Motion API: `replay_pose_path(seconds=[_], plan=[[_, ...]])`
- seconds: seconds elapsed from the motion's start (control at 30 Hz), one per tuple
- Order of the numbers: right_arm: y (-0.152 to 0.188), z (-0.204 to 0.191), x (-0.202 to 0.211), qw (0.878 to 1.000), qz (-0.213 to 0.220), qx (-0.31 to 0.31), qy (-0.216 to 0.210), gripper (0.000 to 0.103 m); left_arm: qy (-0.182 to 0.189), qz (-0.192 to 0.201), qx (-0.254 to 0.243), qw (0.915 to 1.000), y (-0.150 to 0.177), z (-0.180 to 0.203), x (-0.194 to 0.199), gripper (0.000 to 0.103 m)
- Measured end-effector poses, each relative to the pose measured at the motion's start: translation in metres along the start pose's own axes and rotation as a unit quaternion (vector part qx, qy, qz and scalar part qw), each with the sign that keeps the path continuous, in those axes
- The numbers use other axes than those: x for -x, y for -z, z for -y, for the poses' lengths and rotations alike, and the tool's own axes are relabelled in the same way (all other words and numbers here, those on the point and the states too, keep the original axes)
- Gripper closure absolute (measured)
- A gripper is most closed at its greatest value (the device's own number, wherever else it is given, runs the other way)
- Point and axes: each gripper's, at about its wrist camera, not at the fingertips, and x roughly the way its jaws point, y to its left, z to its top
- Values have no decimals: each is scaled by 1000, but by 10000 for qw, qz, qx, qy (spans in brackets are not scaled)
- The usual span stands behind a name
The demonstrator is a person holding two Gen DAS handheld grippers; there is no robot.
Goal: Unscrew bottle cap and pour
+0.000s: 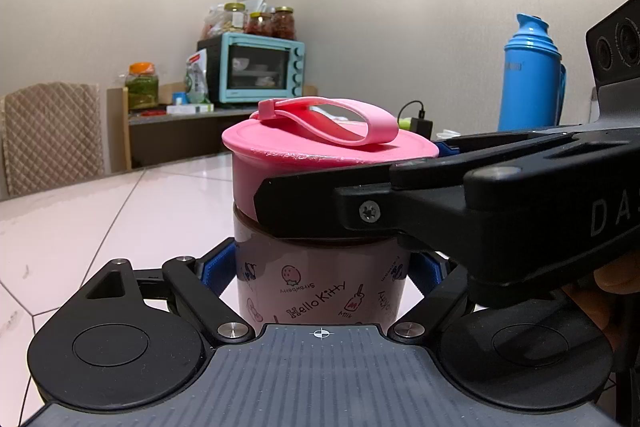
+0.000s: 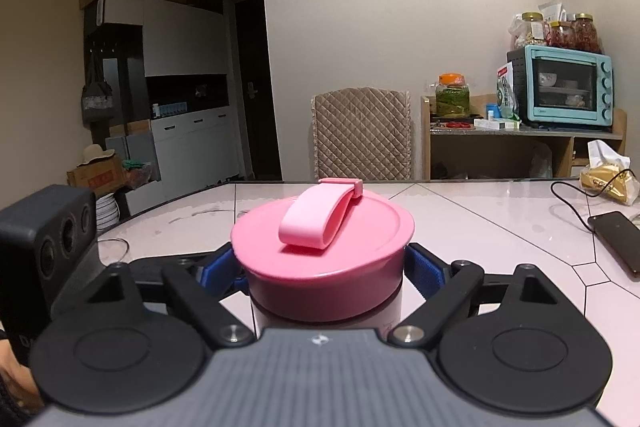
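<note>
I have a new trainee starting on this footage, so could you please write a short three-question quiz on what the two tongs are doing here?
1. True or false: the left tongs clamp the bottle body below the pink cap.
2. Multiple choice: the right tongs grip A) the carry loop, B) the cap's side, C) the blue flask.
3. Fill in: the cap is still ____ the bottle.

Key: 1 true; 2 B; 3 on.
</note>
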Motion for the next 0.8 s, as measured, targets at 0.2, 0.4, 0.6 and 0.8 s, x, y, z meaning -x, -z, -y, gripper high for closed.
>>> replay_pose_path(seconds=[0.2,0.4,0.6,0.8], plan=[[0,-1,0,10000,3,60,-27,17,1,0,1,10000,0,0,0,13],[-3,10,0,9989,-64,214,-402,17,0,1,-2,10000,0,0,0,13],[-8,31,-3,9920,-192,502,-1143,17,-2,1,0,10000,0,-1,0,13],[-16,57,-11,9741,-306,828,-2080,17,-1,1,-1,10000,0,-1,0,13]])
